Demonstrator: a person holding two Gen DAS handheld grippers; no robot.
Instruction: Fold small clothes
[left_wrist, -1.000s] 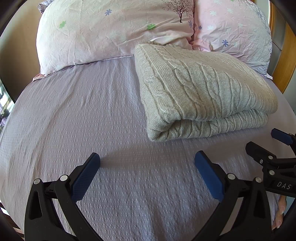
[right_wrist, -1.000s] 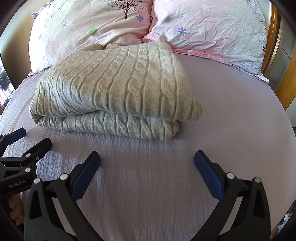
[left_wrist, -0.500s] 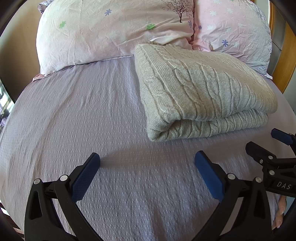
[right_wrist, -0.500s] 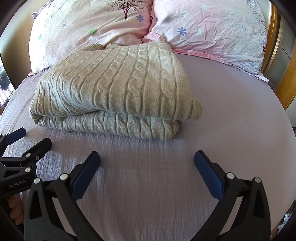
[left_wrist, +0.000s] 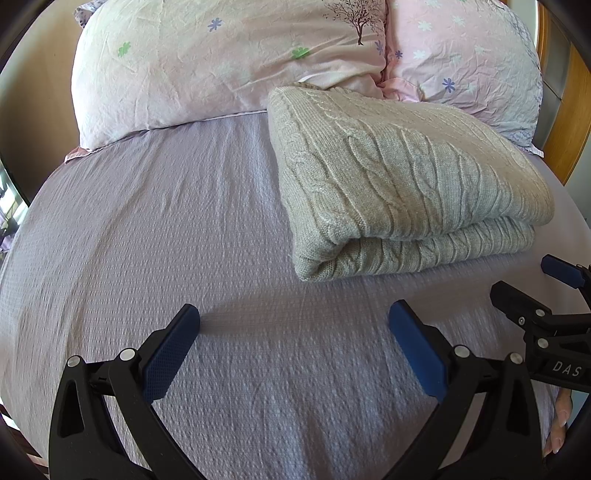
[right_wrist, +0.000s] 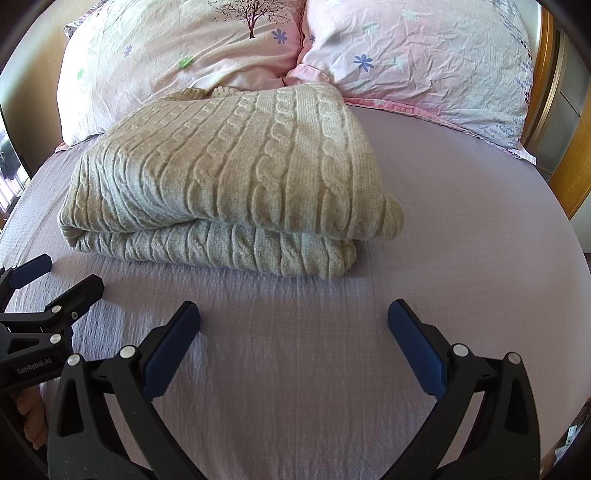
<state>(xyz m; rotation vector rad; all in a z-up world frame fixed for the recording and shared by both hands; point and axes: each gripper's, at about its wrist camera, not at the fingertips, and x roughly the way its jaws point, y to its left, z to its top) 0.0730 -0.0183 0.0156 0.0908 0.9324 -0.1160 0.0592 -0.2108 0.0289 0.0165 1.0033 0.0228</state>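
Sweater (left_wrist: 399, 177) on the bed (left_wrist: 147, 240), before two pillows

The left pillow (left_wrist: 221, 62) and right pillow (left_wrist: 469, 62) lie side by side at the head; the sweater's far edge touches them. Both grippers, left gripper (left_wrist: 293, 332) and right gripper (right_wrist: 293, 332), hover near its front edge.

Sweater (right_wrist: 236, 173) far edge: hidden behind its own top fold, against the pillows (right_wrist: 424, 62)
Pillows: cut off by the top edge in both views
Right gripper (left_wrist: 554, 295) in the left view: cut off at the right edge, outer finger only partly seen
Hand (right_wrist: 31, 413) under the left gripper (right_wrist: 48, 284): mostly hidden, only fingers show
Headboard (left_wrist: 569, 122): only a strip at the rim
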